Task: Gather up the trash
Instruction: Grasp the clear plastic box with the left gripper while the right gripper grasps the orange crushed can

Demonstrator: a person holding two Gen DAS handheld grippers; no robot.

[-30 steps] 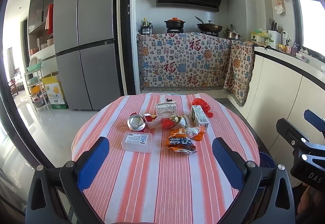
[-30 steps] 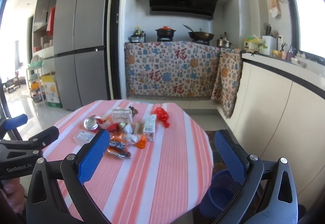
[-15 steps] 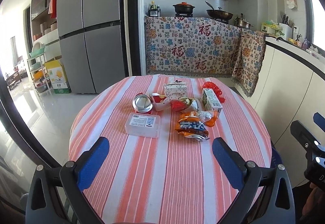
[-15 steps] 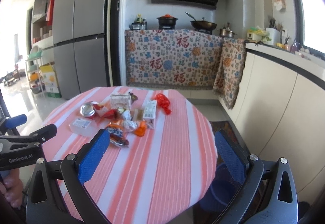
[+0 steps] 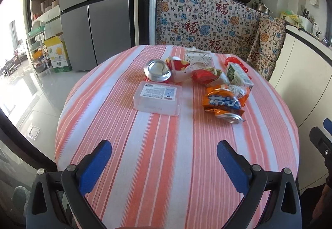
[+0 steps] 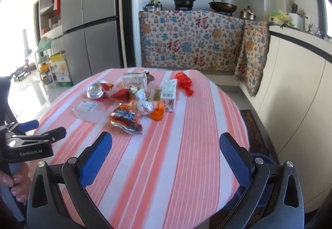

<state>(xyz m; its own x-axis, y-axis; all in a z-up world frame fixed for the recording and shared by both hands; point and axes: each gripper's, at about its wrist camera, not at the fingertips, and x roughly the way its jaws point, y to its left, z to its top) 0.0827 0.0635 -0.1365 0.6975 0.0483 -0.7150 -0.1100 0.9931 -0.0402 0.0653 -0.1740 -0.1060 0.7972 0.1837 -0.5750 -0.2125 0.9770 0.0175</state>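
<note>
Clear plastic — the box point(image 5: 158, 98) sits leftmost in the trash pile, touching the can point(image 5: 157, 70) behind it, with the orange wrapper point(image 5: 223, 102) and carton point(image 5: 238, 75) to its right, all at mid-table point(image 5: 166, 166). The left gripper point(image 5: 164, 151) and right gripper point(image 6: 165, 144) both hover spread wide and empty over the near stripes, well short of the pile. The risk, I judge, is crowding: fingers closing on one piece could nudge the can rolling or drag a neighbour off the edge — the thin wrappers may also slip out.

Plastic box point(image 5: 158, 98) lies left of snack bag point(image 5: 223, 103) on table point(image 5: 166, 166).
</note>
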